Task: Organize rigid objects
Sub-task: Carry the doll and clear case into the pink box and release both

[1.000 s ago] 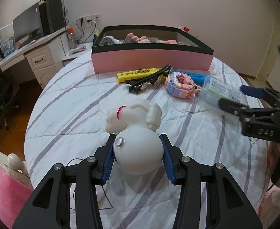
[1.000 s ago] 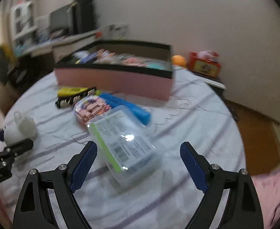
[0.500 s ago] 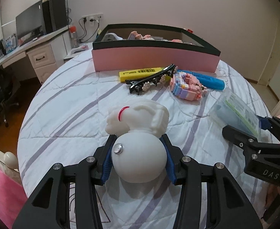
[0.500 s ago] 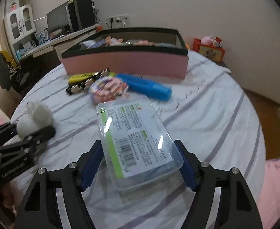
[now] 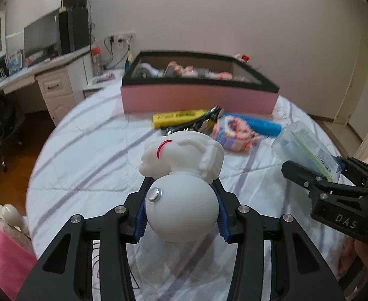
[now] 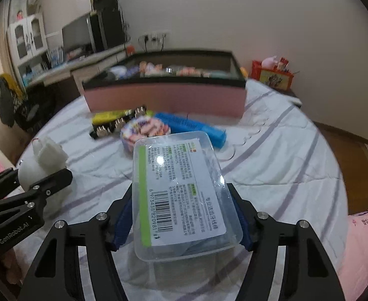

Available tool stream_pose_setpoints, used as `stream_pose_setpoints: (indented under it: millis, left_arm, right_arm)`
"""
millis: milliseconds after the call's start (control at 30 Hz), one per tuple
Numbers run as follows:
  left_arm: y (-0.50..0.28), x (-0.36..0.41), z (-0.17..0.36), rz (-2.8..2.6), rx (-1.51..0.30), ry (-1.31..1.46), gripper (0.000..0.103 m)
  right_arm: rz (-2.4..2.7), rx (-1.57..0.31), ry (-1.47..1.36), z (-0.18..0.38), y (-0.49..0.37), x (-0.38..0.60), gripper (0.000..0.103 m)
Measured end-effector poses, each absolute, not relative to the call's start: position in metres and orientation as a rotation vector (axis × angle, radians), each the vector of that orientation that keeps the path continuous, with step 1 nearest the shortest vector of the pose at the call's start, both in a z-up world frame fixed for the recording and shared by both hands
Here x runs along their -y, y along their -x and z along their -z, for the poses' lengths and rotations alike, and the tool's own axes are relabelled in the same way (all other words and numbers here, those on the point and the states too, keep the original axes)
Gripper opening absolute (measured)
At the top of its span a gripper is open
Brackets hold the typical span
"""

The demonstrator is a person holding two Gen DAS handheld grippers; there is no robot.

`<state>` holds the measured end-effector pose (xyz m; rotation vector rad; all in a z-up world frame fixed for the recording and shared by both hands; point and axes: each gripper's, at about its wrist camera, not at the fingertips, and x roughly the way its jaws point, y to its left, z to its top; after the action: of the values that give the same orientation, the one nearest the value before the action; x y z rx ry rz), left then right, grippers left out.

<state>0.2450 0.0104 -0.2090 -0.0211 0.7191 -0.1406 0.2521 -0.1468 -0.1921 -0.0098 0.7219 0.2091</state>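
My left gripper (image 5: pixel 181 208) is shut on the round body of a white figurine (image 5: pixel 181 173), held just above the striped bedspread. My right gripper (image 6: pixel 181 200) has a clear plastic box (image 6: pixel 176 175) with a green-edged label between its blue pads. Its jaws are closing and press on the box's long sides, and the box is tilted up off the bed. In the left wrist view that box (image 5: pixel 301 145) and the right gripper (image 5: pixel 334 183) are at the right edge. A pink storage box (image 5: pixel 199 97) with a black rim stands at the back with several items inside.
In front of the pink box lie a yellow bar (image 5: pixel 178 119), a black hair clip (image 6: pixel 116 125), a pink block toy (image 5: pixel 236 133) and a blue marker (image 5: pixel 261 125). A desk (image 5: pixel 46 75) with a monitor stands at the left. A red box (image 6: pixel 271 75) sits at the back right.
The right jaws have closed from wide open onto the clear box and tilted it up off the bed. The left gripper keeps hold of the white figurine and has barely shifted.
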Motion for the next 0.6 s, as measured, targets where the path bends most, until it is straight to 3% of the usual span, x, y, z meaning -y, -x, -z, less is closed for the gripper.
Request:
stream_pose_setpoints:
  millis: [600]
  left_arm:
    - [-0.165,-0.006,0.067,0.09,-0.23,-0.016,0.045]
  right_arm:
    - [-0.214,-0.289,0.014,0.053,-0.173,0.128,0.068]
